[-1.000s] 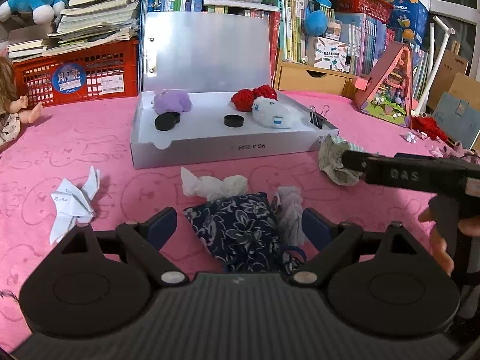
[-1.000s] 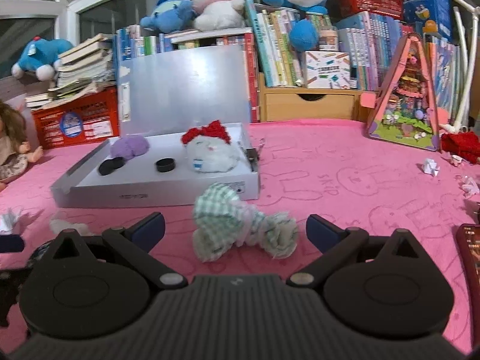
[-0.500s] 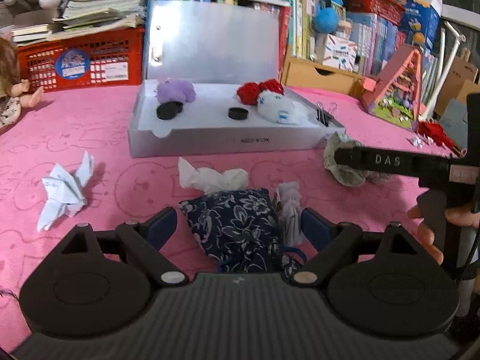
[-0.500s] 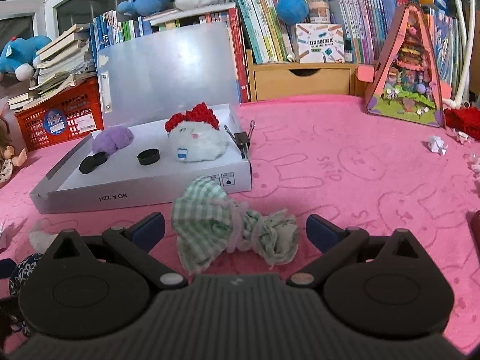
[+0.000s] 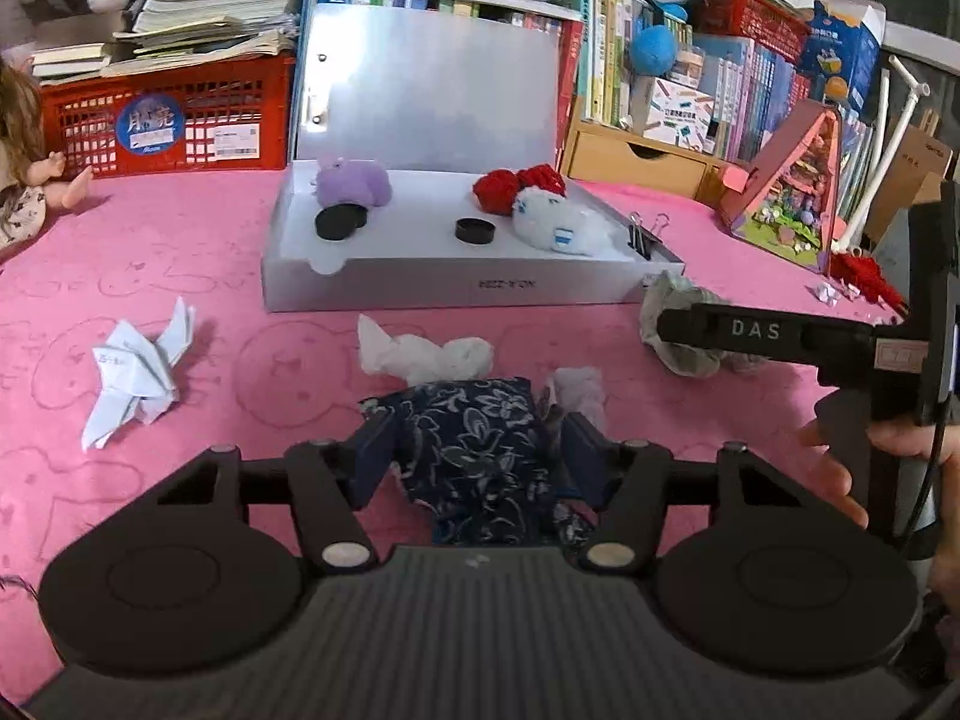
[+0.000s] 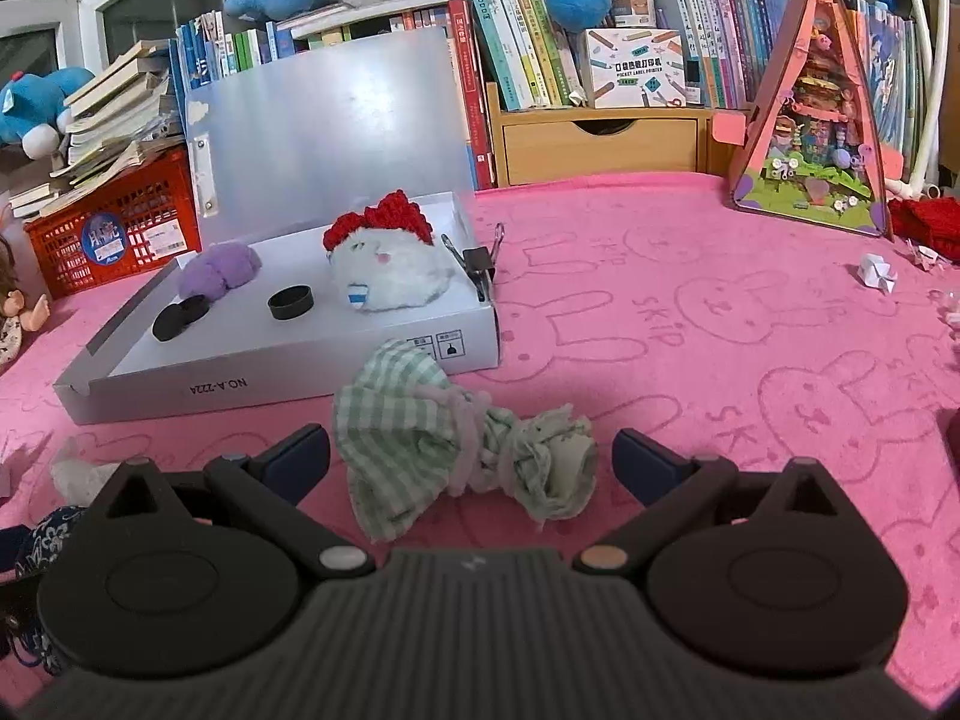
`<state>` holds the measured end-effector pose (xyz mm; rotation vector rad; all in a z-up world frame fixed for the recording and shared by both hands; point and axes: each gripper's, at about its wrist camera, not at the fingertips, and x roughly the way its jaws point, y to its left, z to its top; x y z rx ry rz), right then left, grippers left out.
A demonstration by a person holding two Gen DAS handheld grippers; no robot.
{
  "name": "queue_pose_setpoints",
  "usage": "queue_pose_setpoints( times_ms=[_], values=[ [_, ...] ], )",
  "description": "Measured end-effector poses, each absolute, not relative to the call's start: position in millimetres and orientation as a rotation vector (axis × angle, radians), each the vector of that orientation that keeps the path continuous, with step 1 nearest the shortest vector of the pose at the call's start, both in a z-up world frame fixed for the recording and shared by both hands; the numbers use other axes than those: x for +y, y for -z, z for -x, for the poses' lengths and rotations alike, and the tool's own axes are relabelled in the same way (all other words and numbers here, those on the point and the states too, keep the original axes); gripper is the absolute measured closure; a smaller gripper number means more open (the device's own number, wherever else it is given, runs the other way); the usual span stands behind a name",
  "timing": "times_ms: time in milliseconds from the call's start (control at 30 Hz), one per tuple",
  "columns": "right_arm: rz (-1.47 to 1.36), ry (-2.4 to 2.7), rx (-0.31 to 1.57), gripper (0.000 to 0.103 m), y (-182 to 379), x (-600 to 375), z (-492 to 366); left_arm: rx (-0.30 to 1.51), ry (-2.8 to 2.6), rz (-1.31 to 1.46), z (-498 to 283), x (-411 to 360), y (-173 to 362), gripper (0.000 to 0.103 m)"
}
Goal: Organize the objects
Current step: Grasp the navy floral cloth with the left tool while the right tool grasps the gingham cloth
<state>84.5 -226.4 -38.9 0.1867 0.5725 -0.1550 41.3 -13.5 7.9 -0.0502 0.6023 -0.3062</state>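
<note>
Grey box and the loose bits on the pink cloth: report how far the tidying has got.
Done: a purple toy, a white toy and two black caps lie in the grey box. In hand: left tongs have just been closing on the blue pouch. Left: green bundle between open right tongs, white scraps.

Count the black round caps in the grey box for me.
2: one black cap at the box's left end beside the purple plush; the other black cap mid-box, left of the white plush. More could hide behind the plushes.
</note>
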Motion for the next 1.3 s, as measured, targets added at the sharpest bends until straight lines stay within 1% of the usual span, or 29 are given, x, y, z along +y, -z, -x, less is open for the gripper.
queue_pose_setpoints(
  times_ms=[267,433,600,667,700,833,900,1067,1167,1300],
  values=[
    [-0.187,0.163,0.596,0.000,41.4,-226.6,-87.5,0.608,0.252,-0.003,-46.5,-23.5,1.1,0.036],
    [-0.181,0.169,0.619,0.000,43.4,-225.8,-90.9,0.630,0.242,0.001,-50.3,-22.8,4.2,0.029],
    [-0.177,0.172,0.630,0.000,44.7,-225.7,-92.5,0.634,0.239,0.005,-50.8,-22.9,3.9,0.029],
    [-0.172,0.174,0.633,0.000,44.6,-224.9,-93.0,0.636,0.239,0.010,-50.7,-22.3,3.1,0.031],
    [-0.170,0.174,0.633,0.000,44.4,-224.5,-93.2,0.637,0.239,0.017,-50.4,-21.4,2.5,0.034],
    [-0.169,0.175,0.626,0.000,42.1,-222.6,-92.7,0.638,0.242,0.044,-49.0,-17.7,-0.3,0.042],
    [-0.173,0.166,0.622,0.004,39.9,-222.0,-91.7,0.638,0.247,0.049,-47.9,-16.3,-2.3,0.043],
    [-0.166,0.180,0.625,0.026,35.7,-220.3,-91.0,0.612,0.258,0.046,-41.9,-15.5,-10.8,0.045],
    [-0.172,0.189,0.616,0.033,33.1,-221.4,-88.6,0.594,0.262,0.041,-39.0,-14.7,-16.8,0.045],
    [-0.173,0.183,0.597,0.037,28.0,-221.6,-84.6,0.591,0.268,0.031,-41.2,-15.1,-22.0,0.045]
  ],
)
